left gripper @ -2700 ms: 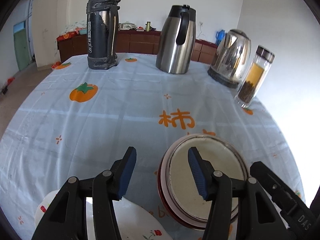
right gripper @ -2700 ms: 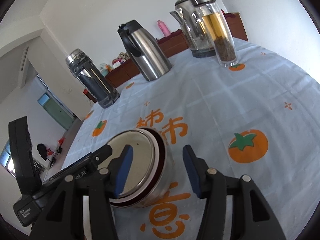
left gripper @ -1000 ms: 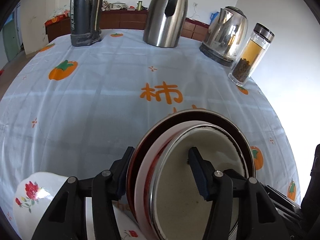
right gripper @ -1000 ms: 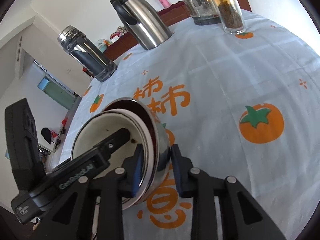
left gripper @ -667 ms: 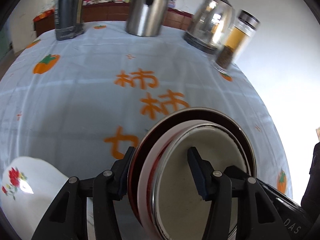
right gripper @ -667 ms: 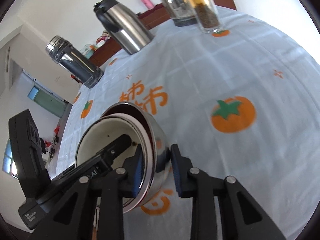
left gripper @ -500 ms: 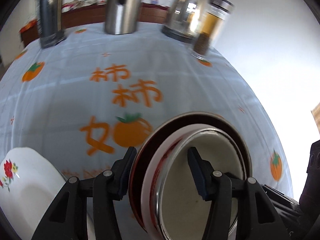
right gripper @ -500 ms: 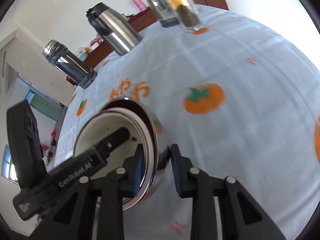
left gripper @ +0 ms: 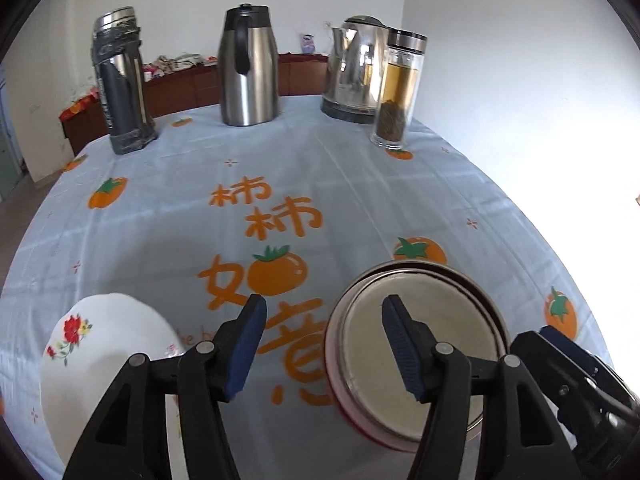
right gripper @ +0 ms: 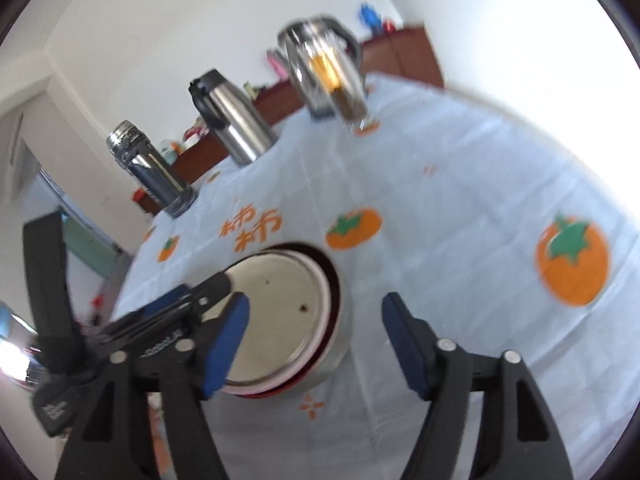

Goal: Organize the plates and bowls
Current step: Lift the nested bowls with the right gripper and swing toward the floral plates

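One pale-blue tablecloth (left gripper: 168, 216) with orange persimmon prints and characters 柿柿 is seen; white walls behind. Nested bowls (left gripper: 416, 344) are set on the cloth, rim below left gripper (left gripper: 322, 354)'s right pad, unpinched. Right gripper (right gripper: 316, 346) jaws have just been opened; bowls are between the pads, untouched. Both are spread.

A thin printed cloth (left gripper: 360, 184) is covering the desk, looking matt and faintly creased. The nested bowls (left gripper: 416, 344) are showing dull steel. The flowered plate (left gripper: 100, 344) is gleaming like glazed china. The kettle (left gripper: 352, 76) is shining, polished metal beside a clear glass bottle (left gripper: 396, 96).
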The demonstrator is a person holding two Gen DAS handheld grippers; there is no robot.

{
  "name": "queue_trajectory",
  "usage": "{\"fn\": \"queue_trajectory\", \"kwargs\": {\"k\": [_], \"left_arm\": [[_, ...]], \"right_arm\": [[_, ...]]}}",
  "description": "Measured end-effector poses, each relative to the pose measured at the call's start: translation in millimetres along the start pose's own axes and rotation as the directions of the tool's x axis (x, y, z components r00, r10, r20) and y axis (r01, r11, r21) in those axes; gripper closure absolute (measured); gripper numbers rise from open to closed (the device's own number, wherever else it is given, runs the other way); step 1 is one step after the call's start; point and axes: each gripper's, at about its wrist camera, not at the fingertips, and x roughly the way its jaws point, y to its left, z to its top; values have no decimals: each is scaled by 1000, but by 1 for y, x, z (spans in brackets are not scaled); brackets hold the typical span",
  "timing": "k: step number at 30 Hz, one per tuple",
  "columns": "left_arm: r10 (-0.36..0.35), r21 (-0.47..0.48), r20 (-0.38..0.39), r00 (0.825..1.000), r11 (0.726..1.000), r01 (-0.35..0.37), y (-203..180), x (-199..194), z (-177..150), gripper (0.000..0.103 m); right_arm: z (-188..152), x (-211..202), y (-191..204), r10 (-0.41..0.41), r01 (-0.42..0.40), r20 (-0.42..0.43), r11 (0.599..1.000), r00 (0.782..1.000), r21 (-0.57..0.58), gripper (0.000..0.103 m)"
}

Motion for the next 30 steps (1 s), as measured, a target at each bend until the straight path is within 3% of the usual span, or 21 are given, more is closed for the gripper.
{"fn": "queue_trajectory", "kwargs": {"k": [4, 8, 13, 16, 20, 30], "left_arm": [[2, -40, -17, 1000, 999, -3, 6, 11, -5, 40], [20, -57, -22, 1000, 998, -21, 6, 23, -10, 44], [-14, -67, -36, 999, 998, 11, 0, 31, -15, 63], [-59, -71, -46, 997, 996, 56, -6, 38, -18, 64], [-76, -91, -37, 996, 993, 73, -4, 39, -19, 64], [-74, -118, 27, 997, 990, 77, -1, 35, -26, 69]], "right_arm": [[-6, 7, 0, -40, 41, 13, 999, 999, -21, 45], [-8, 18, -14, 5, -5, -4, 1000, 1000, 23, 64], [-7, 26, -9, 18, -18, -1, 1000, 1000, -5, 64], [-10, 37, -7, -2, 1, -21, 1000, 1000, -13, 64], [-13, 35, -3, -24, 24, 15, 999, 1000, -37, 68], [-19, 36, 4, -65, 72, 76, 993, 995, -95, 71]]}}
